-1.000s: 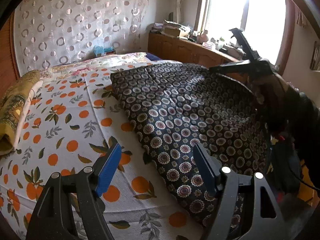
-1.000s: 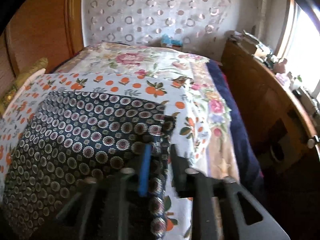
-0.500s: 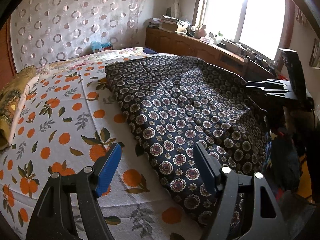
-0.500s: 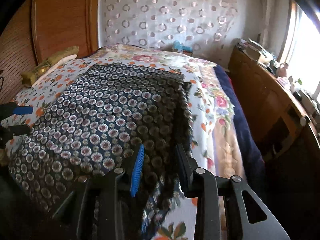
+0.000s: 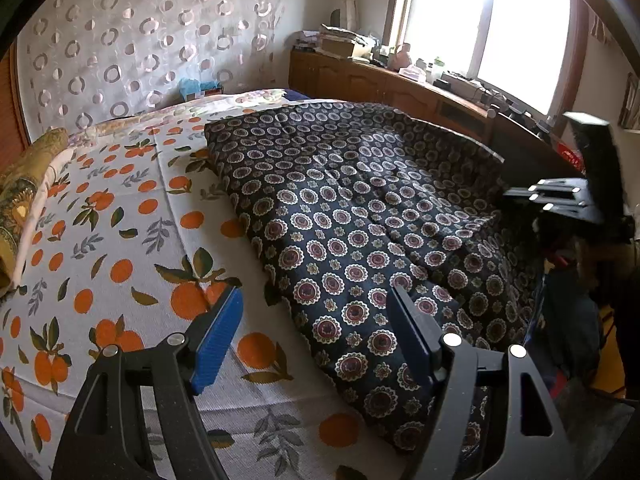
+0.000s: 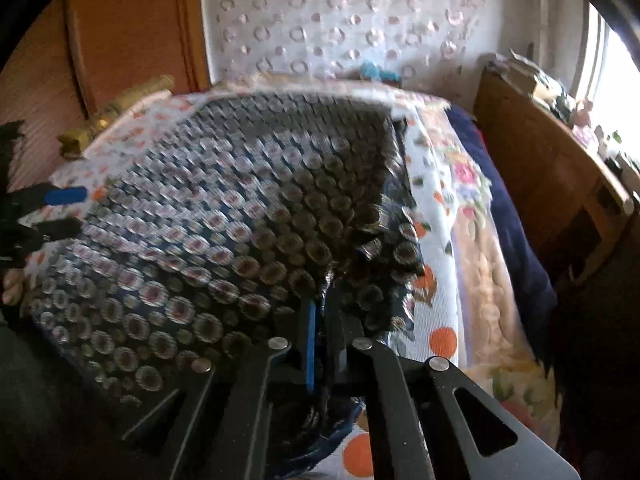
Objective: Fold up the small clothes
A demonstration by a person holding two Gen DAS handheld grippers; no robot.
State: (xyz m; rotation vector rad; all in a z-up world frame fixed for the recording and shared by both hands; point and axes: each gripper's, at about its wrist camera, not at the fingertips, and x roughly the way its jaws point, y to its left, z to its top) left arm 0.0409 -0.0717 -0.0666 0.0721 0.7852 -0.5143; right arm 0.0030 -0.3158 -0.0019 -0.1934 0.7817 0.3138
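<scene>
Since half a second ago the right gripper has closed on the garment's edge; it was parted then. Likely the next fold begins, though this view is blurred. Left gripper gapes, empty. Garment: dark, medallion-printed, centre-right on the bed.

A bed carries everything, covered by a white sheet printed with oranges and leaves. A dark garment patterned with round medallions lies spread over the bed's right half, reaching its right edge and near its foot. A yellow-gold pillow rests at the left edge. Toward the head lies a floral quilt, with a blue blanket along the right edge.
</scene>
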